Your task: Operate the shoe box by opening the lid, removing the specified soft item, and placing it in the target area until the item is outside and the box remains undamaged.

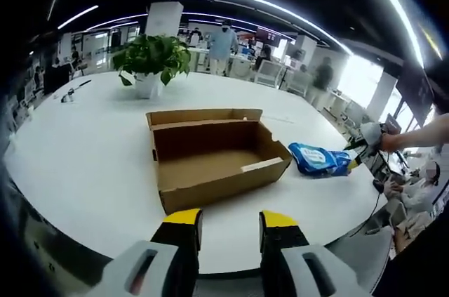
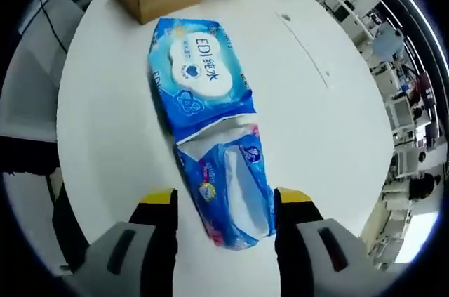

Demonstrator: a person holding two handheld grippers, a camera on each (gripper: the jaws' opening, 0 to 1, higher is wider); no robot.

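The wet-wipes pack (image 2: 210, 128) lies on the table (image 2: 323, 142) between the open right tongs (image 2: 224, 206) — withdraw straight back, unsnagged, while the empty, open left tongs (image 1: 228, 223) wait before the open shoe box (image 1: 210, 153).

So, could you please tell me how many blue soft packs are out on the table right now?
2. The wipes pack lies on the white table beyond the right gripper; the tissue pack sits between its fingers. The open shoe box looks empty, though its near corner is hidden.
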